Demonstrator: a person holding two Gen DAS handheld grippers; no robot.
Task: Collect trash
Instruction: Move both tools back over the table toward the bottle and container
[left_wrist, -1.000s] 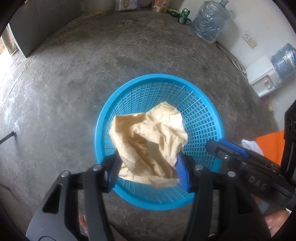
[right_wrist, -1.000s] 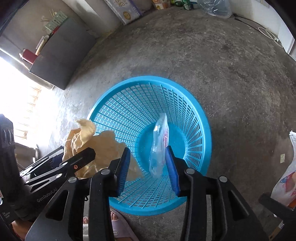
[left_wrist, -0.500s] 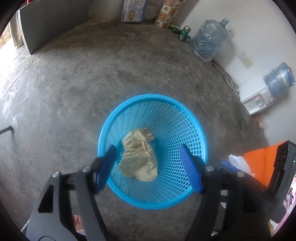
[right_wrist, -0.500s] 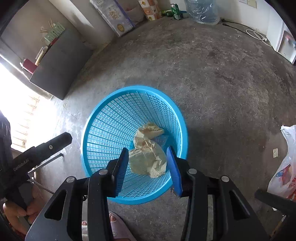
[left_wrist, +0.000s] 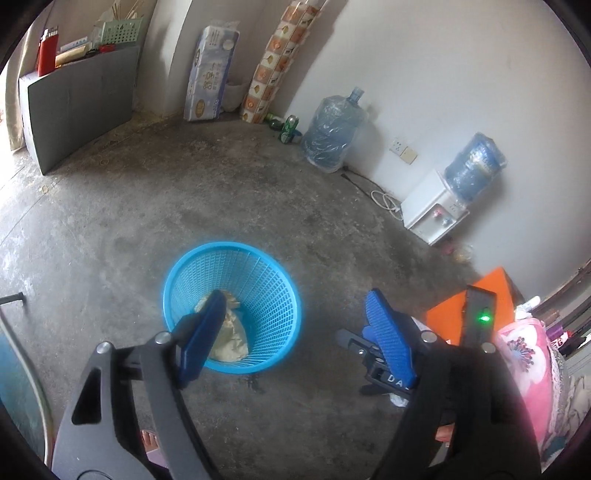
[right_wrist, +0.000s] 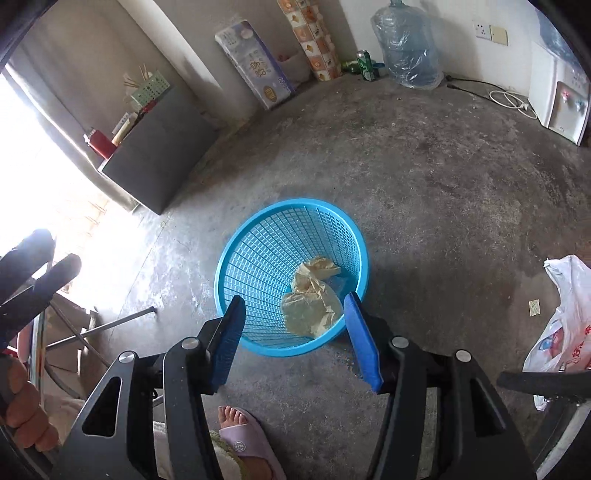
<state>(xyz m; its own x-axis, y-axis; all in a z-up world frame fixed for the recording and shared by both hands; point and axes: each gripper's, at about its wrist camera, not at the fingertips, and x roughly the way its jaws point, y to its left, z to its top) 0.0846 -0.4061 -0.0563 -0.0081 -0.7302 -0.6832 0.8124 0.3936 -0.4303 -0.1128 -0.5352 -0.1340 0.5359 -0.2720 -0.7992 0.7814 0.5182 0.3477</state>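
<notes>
I'm in a plain home room: bare concrete floor (right_wrist: 424, 177), water jugs (left_wrist: 330, 138) and dispenser (left_wrist: 434, 216) ahead of my hand-held gripper.

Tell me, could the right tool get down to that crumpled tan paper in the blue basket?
Probably yes: the right tool is open and empty above the basket, whose top is uncovered, and the crumpled paper lies exposed inside.

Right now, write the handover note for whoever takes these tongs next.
Left tongs: open and empty, jaws have just been opening.
Right tongs: open and empty, jaws have just been opening.
Blue basket stands upright on the concrete floor. In it lie the crumpled tan paper and a clear plastic wrapper beside it.
Done: both pieces are in the basket.
Left: possibly the small scrap on the floor near the white plastic bag; check whether it is trash.
</notes>
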